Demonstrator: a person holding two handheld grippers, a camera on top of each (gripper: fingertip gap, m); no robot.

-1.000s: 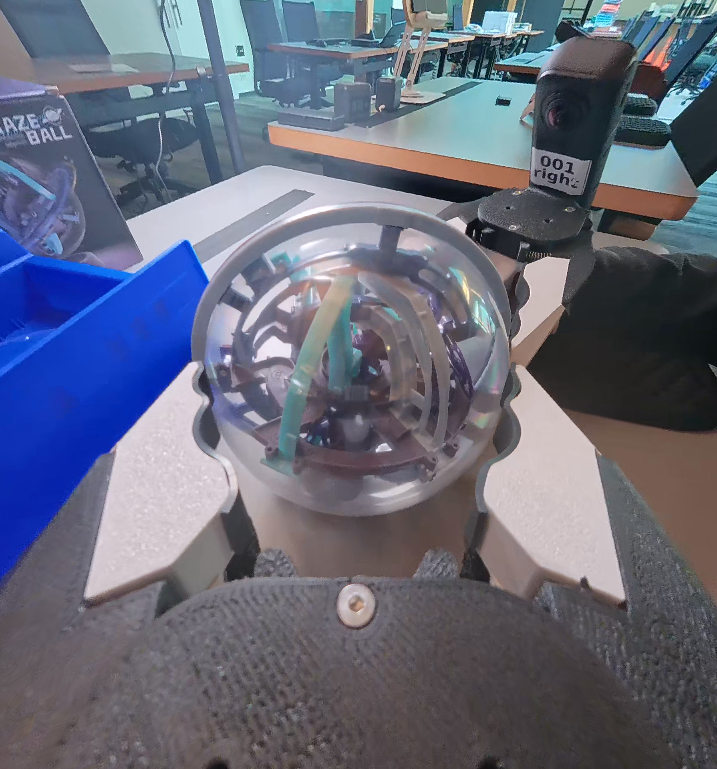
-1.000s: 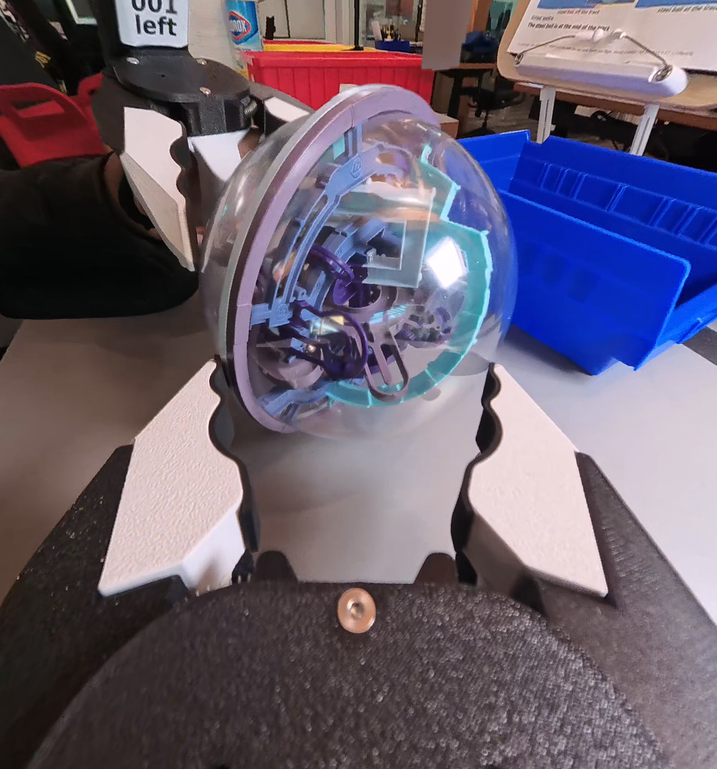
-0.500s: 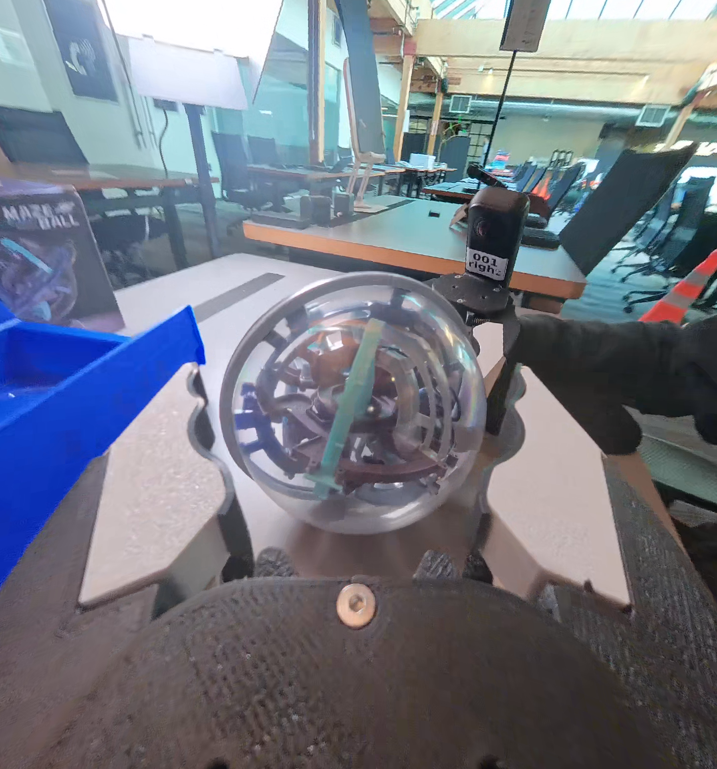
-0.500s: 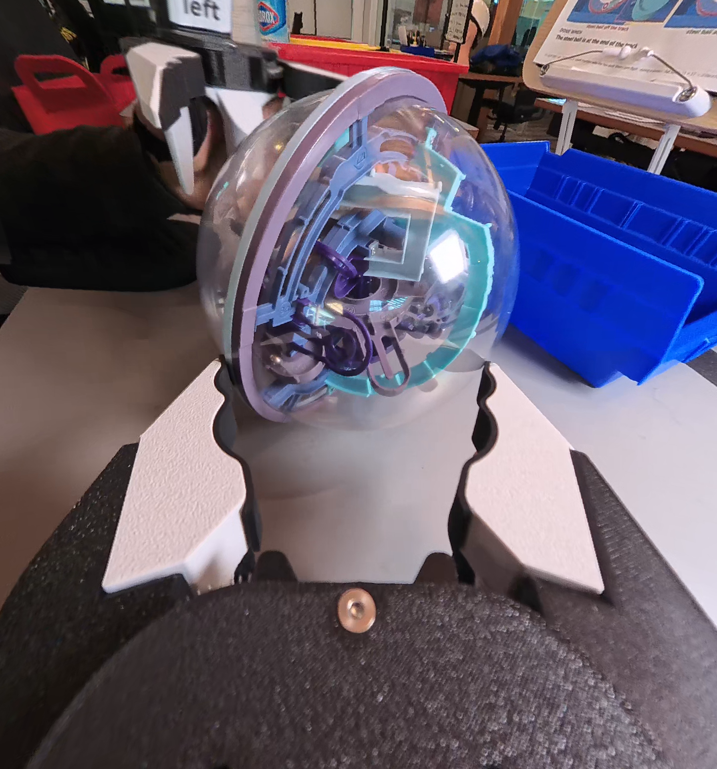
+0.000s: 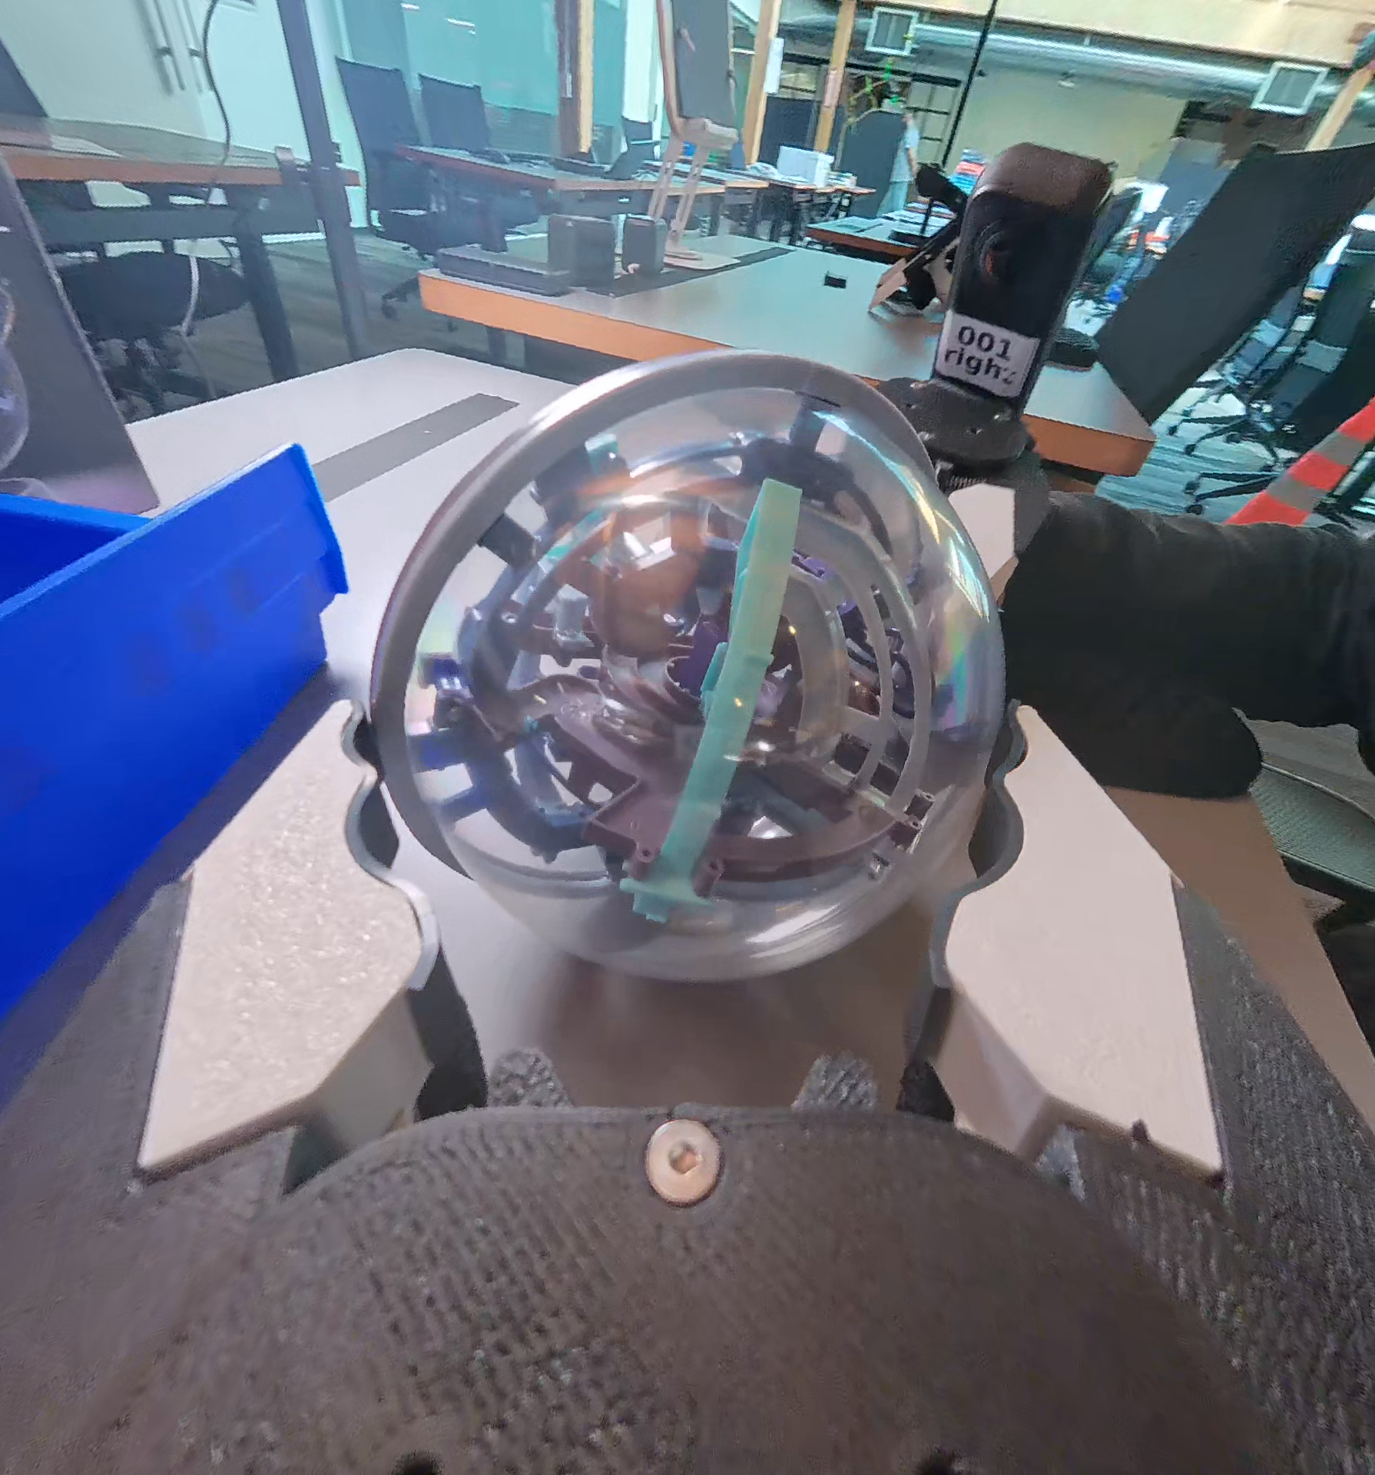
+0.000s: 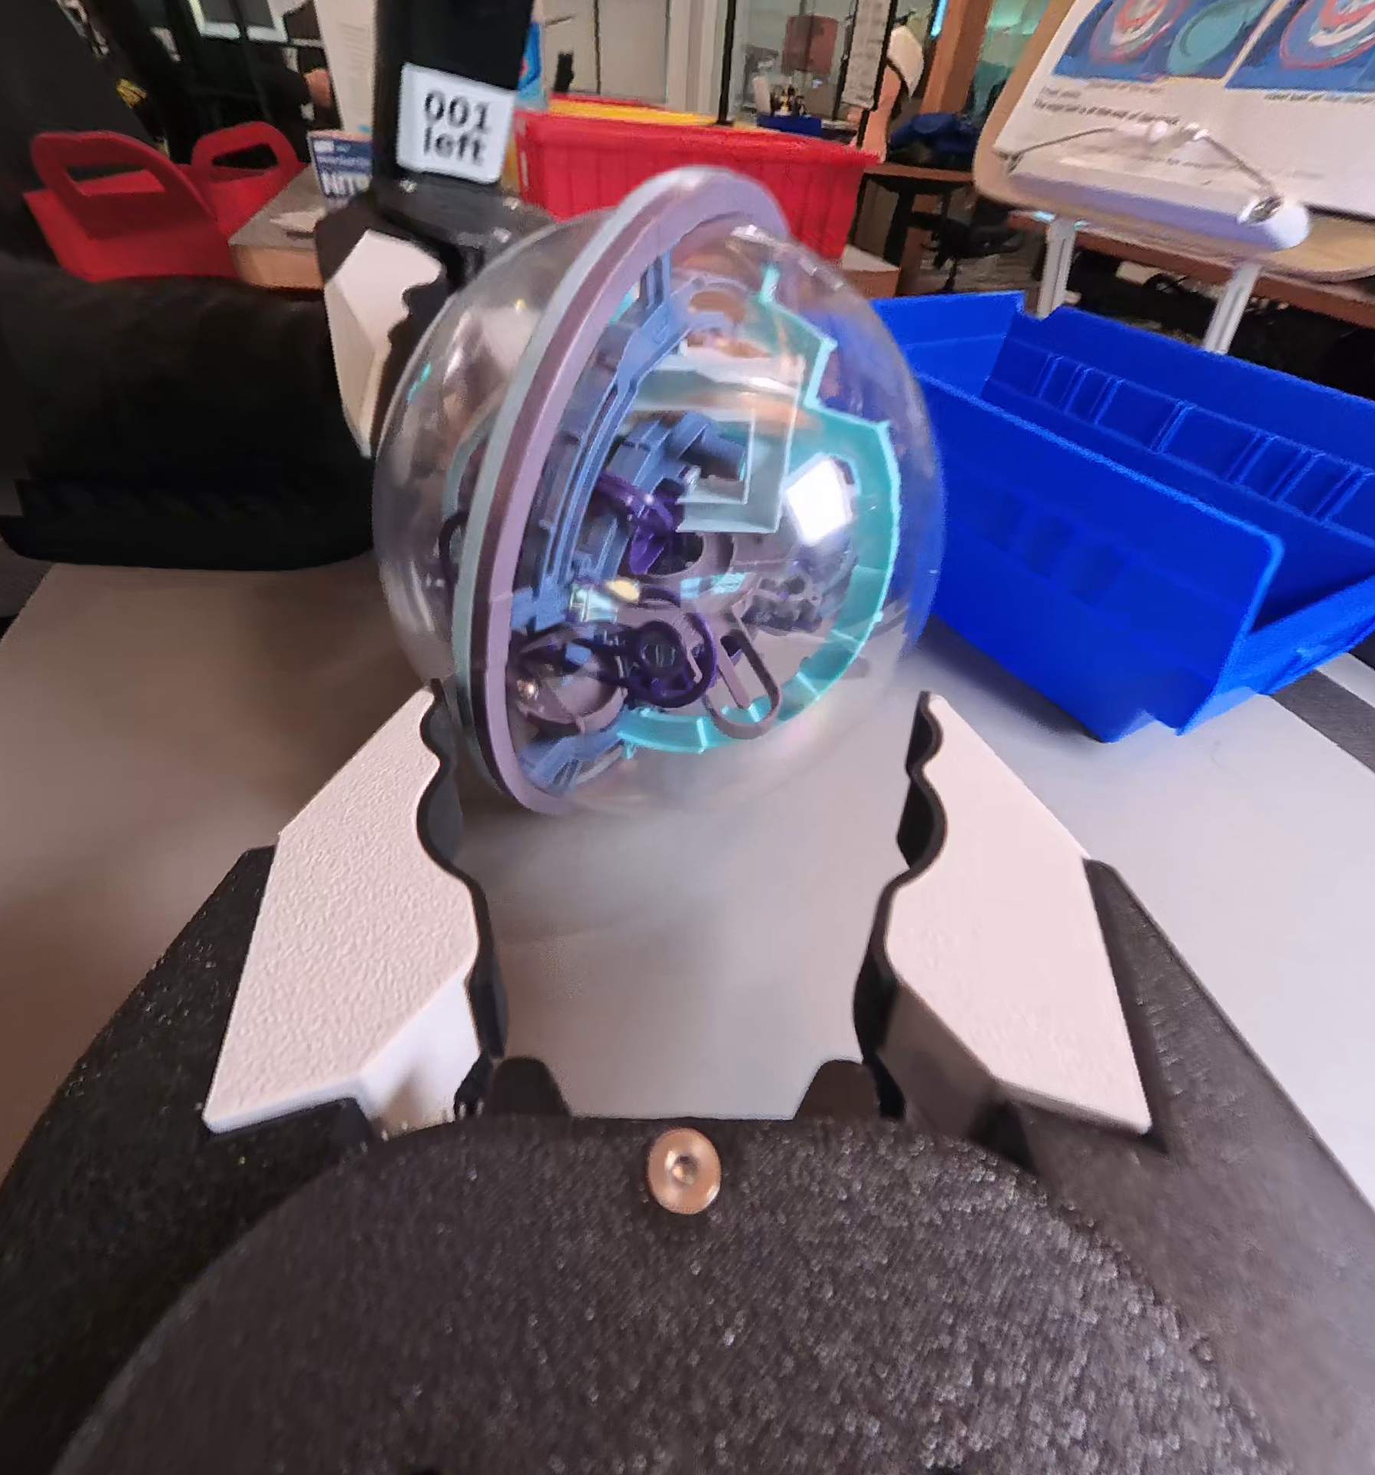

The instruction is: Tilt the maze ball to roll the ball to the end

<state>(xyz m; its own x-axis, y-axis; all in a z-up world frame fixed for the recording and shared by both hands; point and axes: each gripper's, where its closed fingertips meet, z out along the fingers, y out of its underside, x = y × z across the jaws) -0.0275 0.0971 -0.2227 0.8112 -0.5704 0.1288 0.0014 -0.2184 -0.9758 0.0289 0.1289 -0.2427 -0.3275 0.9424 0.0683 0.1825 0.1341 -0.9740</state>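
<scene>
Sphere [image 5: 684, 662] of clear plastic, the maze ball, sits between the fingers of both your tools, low over the pale counter [image 6: 149, 718], its grey seam ring tilted. Your left hand-held gripper [image 5: 684, 766] is clamped on it, both pads pressed against its sides. Your right hand-held gripper [image 6: 672, 766] has its left fingertip [image 6: 437, 742] at the seam ring; whether the right pad touches, you cannot tell from these views. A blue bin [image 6: 1147, 519] stands just beside the ball, and a dark box [image 5: 22, 335] behind it.
</scene>
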